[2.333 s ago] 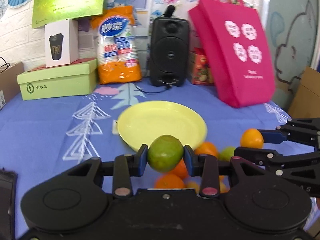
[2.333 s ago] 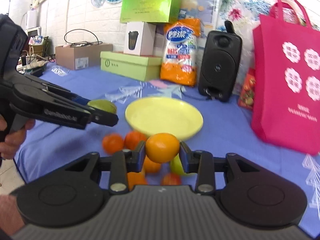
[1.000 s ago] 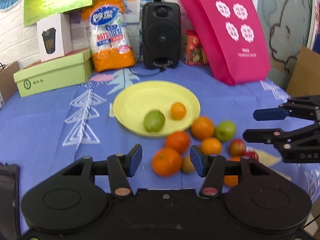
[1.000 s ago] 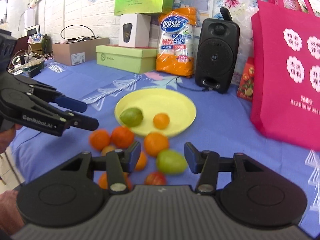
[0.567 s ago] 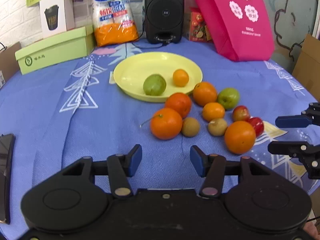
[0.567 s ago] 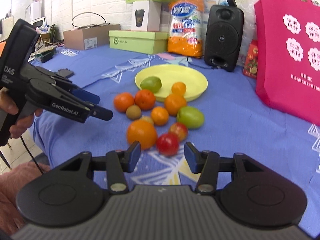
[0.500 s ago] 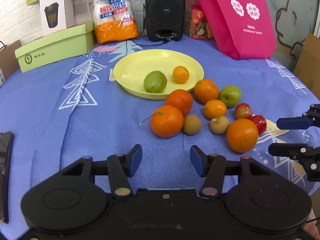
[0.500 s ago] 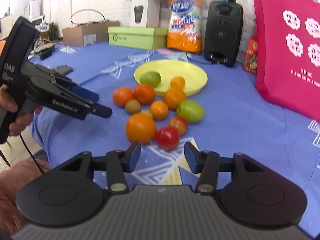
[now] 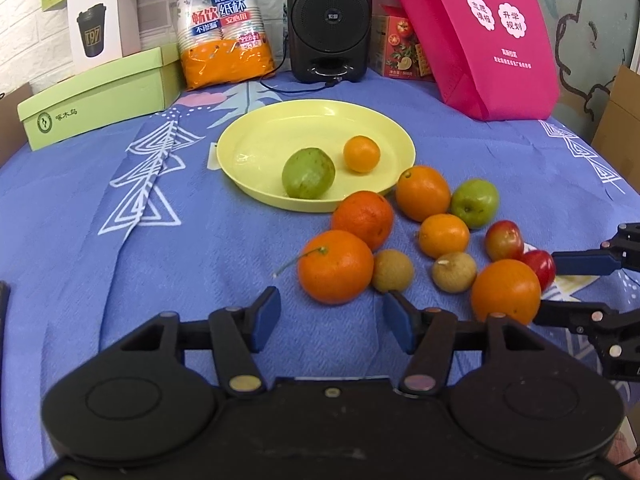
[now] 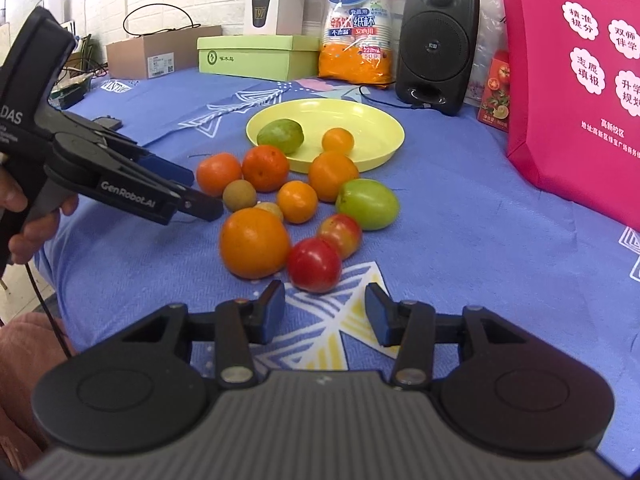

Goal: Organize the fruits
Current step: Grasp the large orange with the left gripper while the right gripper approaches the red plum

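Note:
A yellow plate on the blue cloth holds a green fruit and a small orange. Several loose fruits lie in front of it. My left gripper is open and empty, just short of a stemmed orange and a brown fruit. My right gripper is open and empty, just short of a red fruit beside a large orange. Each gripper shows in the other's view, the right and the left.
At the back stand a green box, an orange bag of paper cups, a black speaker with a cable and a pink tote bag. A cardboard box lies far left.
Both grippers set the green fruit and small orange on the plate, opened and pulled back toward the table's near edge. In the last half second they moved slightly closer to the loose fruits.

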Available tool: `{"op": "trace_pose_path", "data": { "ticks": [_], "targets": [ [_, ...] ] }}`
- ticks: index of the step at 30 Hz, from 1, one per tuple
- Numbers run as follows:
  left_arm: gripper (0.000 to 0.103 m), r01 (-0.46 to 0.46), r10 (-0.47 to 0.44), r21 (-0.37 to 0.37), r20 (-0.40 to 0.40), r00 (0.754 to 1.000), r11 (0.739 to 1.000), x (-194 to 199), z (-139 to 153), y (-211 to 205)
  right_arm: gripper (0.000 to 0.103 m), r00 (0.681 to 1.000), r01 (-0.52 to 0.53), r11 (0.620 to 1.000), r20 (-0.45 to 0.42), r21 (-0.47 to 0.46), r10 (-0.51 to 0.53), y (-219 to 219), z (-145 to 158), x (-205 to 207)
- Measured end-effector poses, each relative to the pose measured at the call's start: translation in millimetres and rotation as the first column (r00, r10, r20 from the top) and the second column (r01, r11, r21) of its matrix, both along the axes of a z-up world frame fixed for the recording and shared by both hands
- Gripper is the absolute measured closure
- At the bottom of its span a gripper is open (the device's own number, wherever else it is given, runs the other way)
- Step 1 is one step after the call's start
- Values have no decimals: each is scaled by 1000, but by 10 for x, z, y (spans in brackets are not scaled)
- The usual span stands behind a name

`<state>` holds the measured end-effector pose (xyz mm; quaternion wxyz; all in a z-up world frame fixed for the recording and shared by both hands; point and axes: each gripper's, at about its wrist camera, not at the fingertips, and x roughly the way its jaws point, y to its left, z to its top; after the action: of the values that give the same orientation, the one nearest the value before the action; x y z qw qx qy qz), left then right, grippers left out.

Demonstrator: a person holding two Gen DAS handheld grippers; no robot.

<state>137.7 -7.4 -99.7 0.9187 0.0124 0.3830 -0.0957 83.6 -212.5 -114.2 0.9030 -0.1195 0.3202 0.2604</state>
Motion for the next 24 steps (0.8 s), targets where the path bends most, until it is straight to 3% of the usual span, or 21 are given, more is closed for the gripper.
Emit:
{"op": "trace_pose_path", "data": {
  "ticks": [12,14,16,24],
  "targets": [
    [43,15,-15,-13,13,1000,1000,205,-53,0,59,1000,3,1000,2,14,-3,60,-25,66],
    [47,14,-14,-17,15,1000,1000,223,-48,-10,59,1000,6,1000,3,18,-6,61,-31,65],
    [65,30,-30,-33,21,999,999,214,-38,-22,59,1000,8,1000,6,17,-8,69,-32,57],
    [65,47,-46,-37,28,999,998,147,-35,-48,70,1000,-7,1000,13,17,7,102,-24,38]
  ]
}}
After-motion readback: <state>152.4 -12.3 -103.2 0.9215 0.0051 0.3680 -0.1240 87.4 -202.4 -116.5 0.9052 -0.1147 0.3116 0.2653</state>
